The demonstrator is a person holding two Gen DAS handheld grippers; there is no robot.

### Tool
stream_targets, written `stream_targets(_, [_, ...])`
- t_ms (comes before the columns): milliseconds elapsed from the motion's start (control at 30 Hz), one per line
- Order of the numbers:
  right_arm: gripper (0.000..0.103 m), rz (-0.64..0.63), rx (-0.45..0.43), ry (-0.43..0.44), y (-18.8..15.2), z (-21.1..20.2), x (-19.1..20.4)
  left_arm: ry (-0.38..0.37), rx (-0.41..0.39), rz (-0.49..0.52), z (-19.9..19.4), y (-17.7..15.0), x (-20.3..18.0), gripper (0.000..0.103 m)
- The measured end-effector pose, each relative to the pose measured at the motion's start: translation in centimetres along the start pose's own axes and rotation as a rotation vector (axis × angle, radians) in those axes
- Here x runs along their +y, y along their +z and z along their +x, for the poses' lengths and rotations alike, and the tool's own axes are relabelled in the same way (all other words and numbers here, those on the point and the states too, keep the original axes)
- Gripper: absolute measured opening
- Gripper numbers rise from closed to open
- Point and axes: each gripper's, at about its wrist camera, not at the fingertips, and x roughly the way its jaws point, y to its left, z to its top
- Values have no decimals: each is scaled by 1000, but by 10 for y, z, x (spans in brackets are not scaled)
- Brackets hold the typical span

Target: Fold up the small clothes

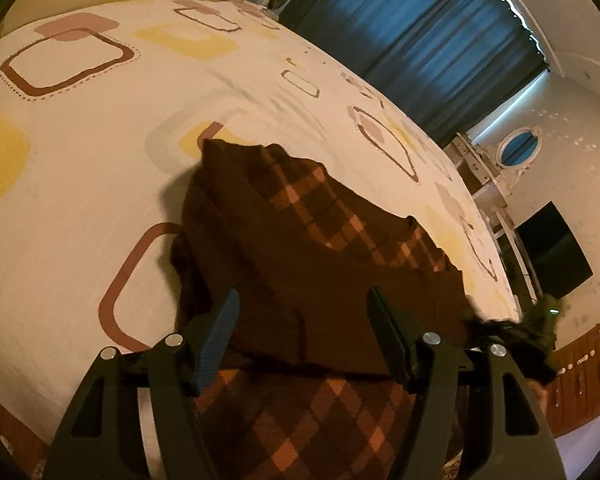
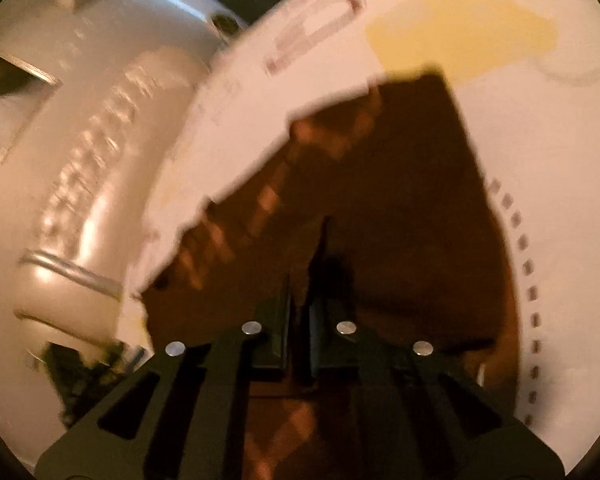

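So I'm working on a bed (image 1: 100, 184) with a cream sheet printed in brown outlined squares and yellow blocks. Past its far edge there's a dark blue curtain (image 1: 412, 40) over the window, plus a white dresser with an oval mirror (image 1: 520, 146) and a dark flat screen (image 1: 552, 248) against the wall. A wooden piece of furniture (image 1: 580, 372) peeks in low down by the near right of the bed.

The brown plaid cloth (image 1: 320, 240) sits in a bunched heap on the bed, toward the near edge and right in front of me. Part of it shows the orange check pattern, and the rest is plain dark brown with a flap lying over the checks.

My left tool (image 1: 302, 336) is spread wide, with its fingers either side of the heap's near end. I can't tell if they touch the fabric.

My right tool (image 2: 300, 300) is pinched nearly closed with a fold of the cloth (image 2: 400, 200) caught between the fingers, and the fabric spreads out ahead of it across the sheet.

The right wrist view is really smeared, so the wall stuff on its left side is mush. There's some framed thing (image 2: 12, 100) and a dark greenish clump (image 2: 80, 368) I can't identify. The near part of the cloth is cut off behind both tools. A dark fuzzy thing (image 1: 532, 320) sits off the right edge of the bed, no idea what.
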Motion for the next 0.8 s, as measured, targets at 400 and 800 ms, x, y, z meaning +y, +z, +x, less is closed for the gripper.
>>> stream_targets(400, [6,104,-97,-81,-25,-28,-69,180,45,-26,25,-7,32,70])
stream_targets(800, [5,89,-92,-76,-26,-25,-72,142,-48,-107,8,4,59,70])
